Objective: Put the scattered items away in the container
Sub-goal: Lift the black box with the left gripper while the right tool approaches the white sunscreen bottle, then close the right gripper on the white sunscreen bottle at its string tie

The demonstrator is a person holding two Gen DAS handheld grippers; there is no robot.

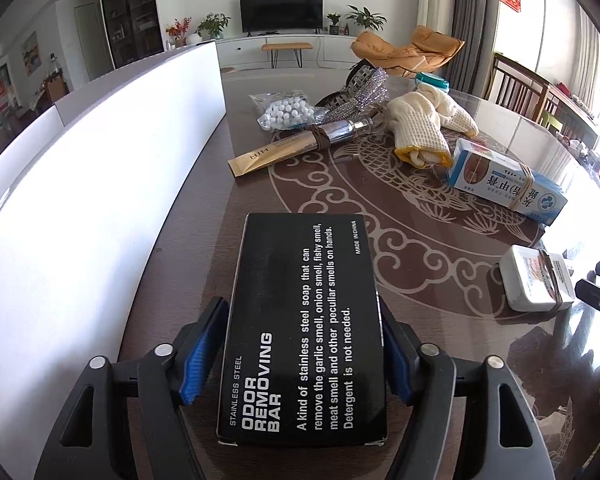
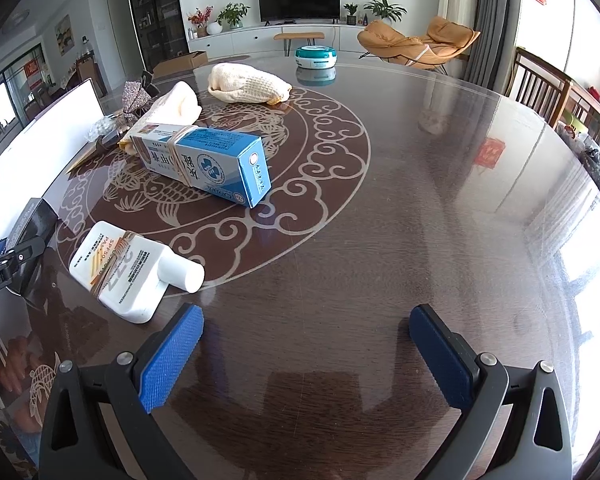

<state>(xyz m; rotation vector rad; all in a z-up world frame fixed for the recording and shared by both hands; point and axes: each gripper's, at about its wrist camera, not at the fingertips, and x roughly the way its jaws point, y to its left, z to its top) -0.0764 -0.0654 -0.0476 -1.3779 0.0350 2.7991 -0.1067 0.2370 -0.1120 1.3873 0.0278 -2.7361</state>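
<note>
My left gripper (image 1: pixel 302 356) is shut on a black "Odor Removing Bar" box (image 1: pixel 304 328), held just above the table beside the white container wall (image 1: pixel 100 184). On the table lie a blue-and-white box (image 1: pixel 508 178), a white sunscreen bottle (image 1: pixel 536 280), cream gloves (image 1: pixel 424 128), a gold tube (image 1: pixel 284 148), and a bag of white beads (image 1: pixel 288 112). My right gripper (image 2: pixel 306 356) is open and empty over bare table, right of the sunscreen bottle (image 2: pixel 128 268). The blue box (image 2: pixel 208 164) and gloves (image 2: pixel 248 84) lie beyond it.
A teal round tin (image 2: pixel 316 56) sits at the table's far side. A glittery silver item (image 1: pixel 360 92) lies behind the beads. Wooden chairs (image 2: pixel 540 84) stand along the table's right edge. The left gripper's black frame (image 2: pixel 8 260) shows at the right wrist view's left edge.
</note>
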